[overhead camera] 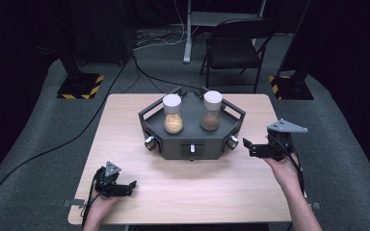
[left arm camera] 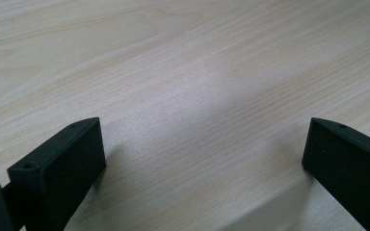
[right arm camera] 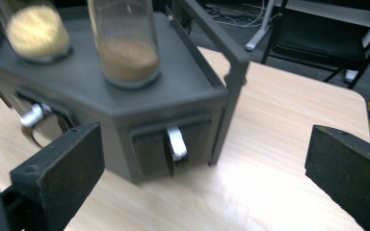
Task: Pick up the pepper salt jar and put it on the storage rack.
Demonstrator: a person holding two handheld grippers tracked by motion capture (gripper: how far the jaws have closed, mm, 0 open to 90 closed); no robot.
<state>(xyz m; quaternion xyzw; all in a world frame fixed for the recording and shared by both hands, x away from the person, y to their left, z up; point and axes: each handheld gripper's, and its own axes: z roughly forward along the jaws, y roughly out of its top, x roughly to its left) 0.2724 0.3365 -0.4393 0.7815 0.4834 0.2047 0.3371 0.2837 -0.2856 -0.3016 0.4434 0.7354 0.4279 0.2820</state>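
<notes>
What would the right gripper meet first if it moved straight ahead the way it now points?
Probably the dark hexagonal rack: the right gripper, jaws open, faces the corner where a small drawer with a white handle sits. Depth is hard to judge.

two jars (overhead camera: 172, 114) side by side on rack (overhead camera: 191, 144), table (overhead camera: 183, 187) centre

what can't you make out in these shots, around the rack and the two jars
- Jar tops: in the right gripper view the brown jar and yellow jar are cut off by the top edge.
- Drawer contents: shut front hides them.
- Rack back side: high view, hidden by its own body.
- Knobs: too small in the high view.
</notes>
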